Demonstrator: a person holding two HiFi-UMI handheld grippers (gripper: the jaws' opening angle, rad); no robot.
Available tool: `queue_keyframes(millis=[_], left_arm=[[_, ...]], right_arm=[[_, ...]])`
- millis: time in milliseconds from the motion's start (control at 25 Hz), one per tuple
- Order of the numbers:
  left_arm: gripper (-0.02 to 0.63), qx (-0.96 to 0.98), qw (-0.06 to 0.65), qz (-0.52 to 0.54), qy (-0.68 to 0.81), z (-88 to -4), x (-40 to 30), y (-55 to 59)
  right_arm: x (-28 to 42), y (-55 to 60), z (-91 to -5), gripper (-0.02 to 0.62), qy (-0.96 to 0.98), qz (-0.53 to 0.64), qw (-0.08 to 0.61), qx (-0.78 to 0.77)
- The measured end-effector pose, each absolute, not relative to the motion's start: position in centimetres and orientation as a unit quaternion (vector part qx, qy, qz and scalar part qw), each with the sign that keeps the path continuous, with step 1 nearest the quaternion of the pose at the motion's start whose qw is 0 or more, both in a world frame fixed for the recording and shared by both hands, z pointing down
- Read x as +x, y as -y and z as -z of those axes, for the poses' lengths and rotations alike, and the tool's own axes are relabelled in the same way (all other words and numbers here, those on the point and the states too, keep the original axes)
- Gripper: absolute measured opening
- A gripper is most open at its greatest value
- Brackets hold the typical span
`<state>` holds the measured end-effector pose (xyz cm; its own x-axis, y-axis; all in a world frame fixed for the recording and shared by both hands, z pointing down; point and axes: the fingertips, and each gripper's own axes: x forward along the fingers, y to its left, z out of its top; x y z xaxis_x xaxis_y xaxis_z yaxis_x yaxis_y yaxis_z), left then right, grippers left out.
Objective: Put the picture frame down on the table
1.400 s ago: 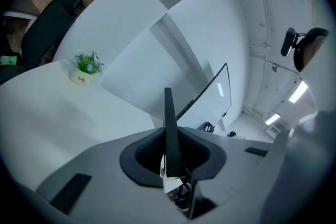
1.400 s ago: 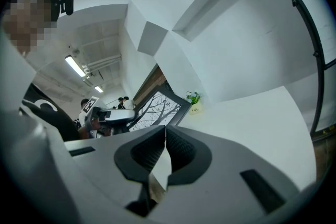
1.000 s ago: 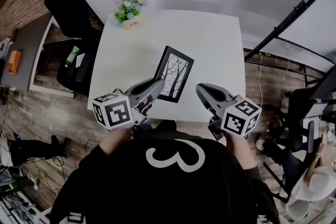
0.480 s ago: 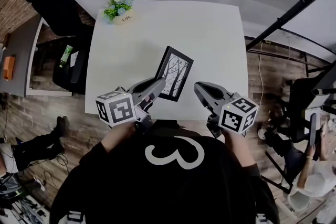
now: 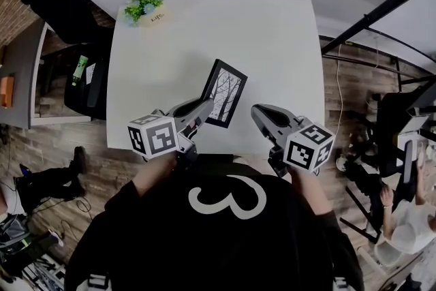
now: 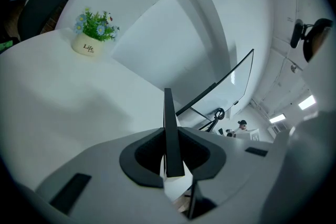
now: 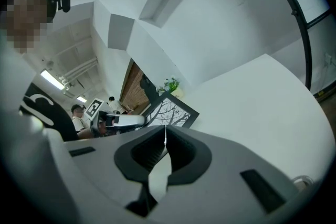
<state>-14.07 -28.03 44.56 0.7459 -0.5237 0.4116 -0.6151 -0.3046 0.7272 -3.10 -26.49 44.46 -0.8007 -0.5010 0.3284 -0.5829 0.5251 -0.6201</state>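
A black picture frame [image 5: 225, 93] with a tree print hangs tilted over the near part of the white table [image 5: 272, 44]. My left gripper [image 5: 204, 107] is shut on the frame's near left edge. In the left gripper view the frame [image 6: 169, 134] stands edge-on between the pads of that gripper [image 6: 170, 147]. I cannot tell whether its lower corner touches the table. My right gripper [image 5: 259, 114] hovers to the right of the frame, apart from it, shut and empty. From the right gripper [image 7: 165, 136] view, the frame [image 7: 170, 113] shows at the left with the left gripper [image 7: 126, 120] on it.
A small potted plant [image 5: 143, 5] stands at the table's far left corner, also seen as a plant pot [image 6: 93, 34]. A black chair [image 5: 58, 3] sits left of the table. A black pole [image 5: 371, 17] slants at the right. The table's front edge is close to my body.
Both grippers have sunk toward the table. The frame has come down with the left gripper and looks smaller and lower. Both grips are unchanged.
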Motion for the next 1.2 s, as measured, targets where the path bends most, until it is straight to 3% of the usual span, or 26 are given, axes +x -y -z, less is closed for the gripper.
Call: queue_keyframes(millis=[1200], left_arm=[[0.080, 0.772, 0.519, -0.080, 0.358, -51.9, -14.5, 27.7]], right_arm=[[-4.3, 24.5, -52.3, 0.025, 0.831, -0.452, 0.097, 0.311]])
